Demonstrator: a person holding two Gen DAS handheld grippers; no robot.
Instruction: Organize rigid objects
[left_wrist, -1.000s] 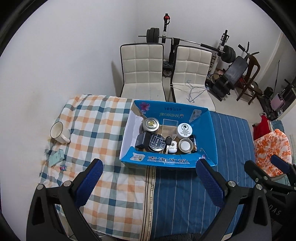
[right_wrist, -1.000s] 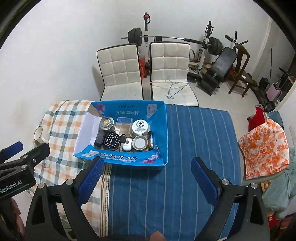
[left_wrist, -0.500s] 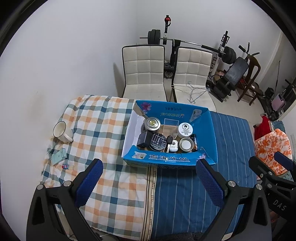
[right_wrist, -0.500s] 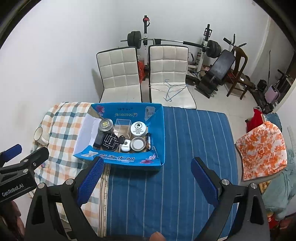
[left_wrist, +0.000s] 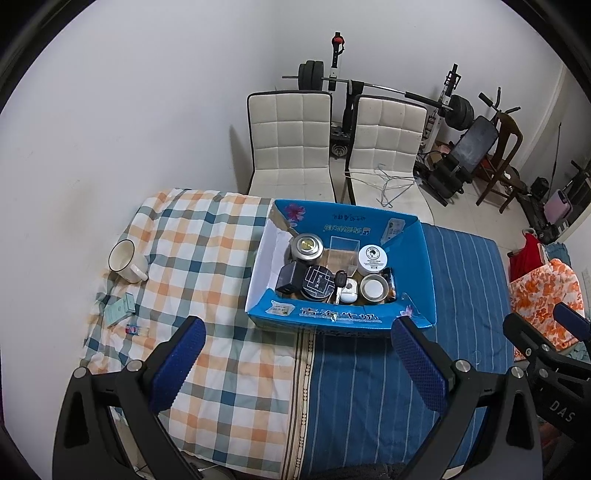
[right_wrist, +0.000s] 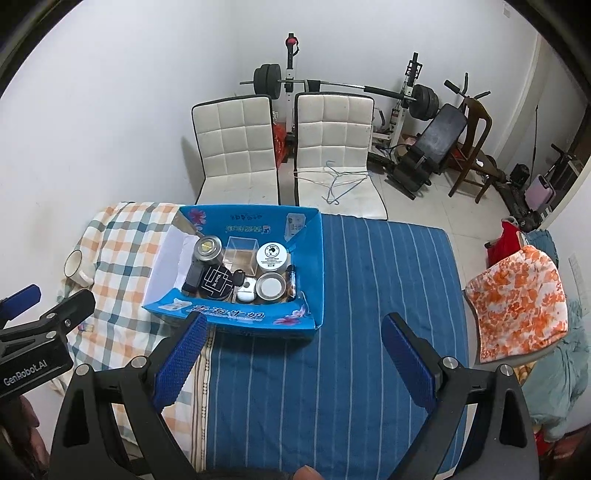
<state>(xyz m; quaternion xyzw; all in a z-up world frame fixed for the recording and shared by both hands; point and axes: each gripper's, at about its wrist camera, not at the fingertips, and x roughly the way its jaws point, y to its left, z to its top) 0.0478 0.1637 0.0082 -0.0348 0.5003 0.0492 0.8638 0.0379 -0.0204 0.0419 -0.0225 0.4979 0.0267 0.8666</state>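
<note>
Both the left gripper (left_wrist: 299, 363) and the right gripper (right_wrist: 293, 356) are held above the table (right_wrist: 332, 369) with jaws wide apart and empty. The blue cardboard box (left_wrist: 424, 266), filled with tins, jars and small cases, is set beyond them at the table's middle. A white mug (left_wrist: 125, 260) is seen at far left.

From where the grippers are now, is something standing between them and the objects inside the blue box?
Only the box's own near wall. Both the left gripper and the right gripper hover open in front of the blue box; bare cloth lies between. The tins and jars sit behind that wall, so reach in from above.
</note>
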